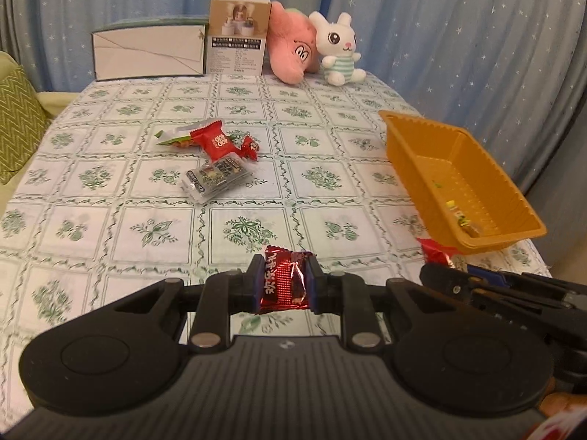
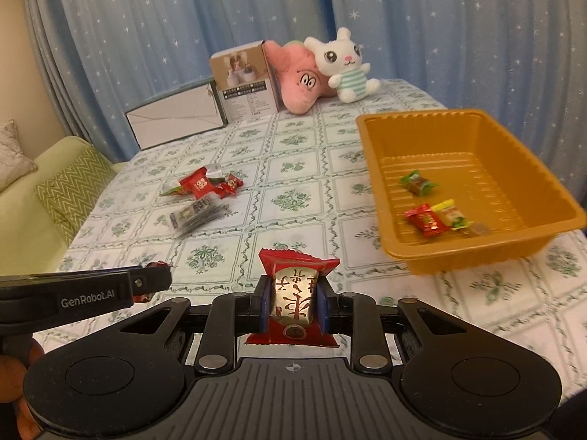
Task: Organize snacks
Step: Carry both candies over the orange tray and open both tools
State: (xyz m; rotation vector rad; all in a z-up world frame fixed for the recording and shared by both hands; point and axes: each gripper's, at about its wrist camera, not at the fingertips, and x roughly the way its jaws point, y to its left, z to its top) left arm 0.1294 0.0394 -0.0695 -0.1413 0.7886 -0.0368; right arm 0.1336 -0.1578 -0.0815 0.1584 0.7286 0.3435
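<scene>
My left gripper (image 1: 284, 278) is shut on a dark red foil snack packet (image 1: 285, 283), held above the tablecloth. My right gripper (image 2: 293, 302) is shut on a red and gold snack packet (image 2: 295, 293), held left of the orange tray (image 2: 370, 146). The tray holds a green-wrapped candy (image 2: 418, 182), a red candy (image 2: 426, 220) and a yellow candy (image 2: 450, 213). A pile of loose snacks lies mid-table: red packets (image 1: 217, 143) and a clear dark packet (image 1: 218, 178), also in the right wrist view (image 2: 200, 186). The tray shows at the right in the left wrist view (image 1: 411, 146).
A white box (image 1: 148, 51), a printed carton (image 1: 238, 36), a pink plush (image 1: 293, 51) and a white bunny plush (image 1: 339, 49) stand along the far table edge. A green sofa with cushions (image 2: 69, 187) is left of the table. Blue curtains hang behind.
</scene>
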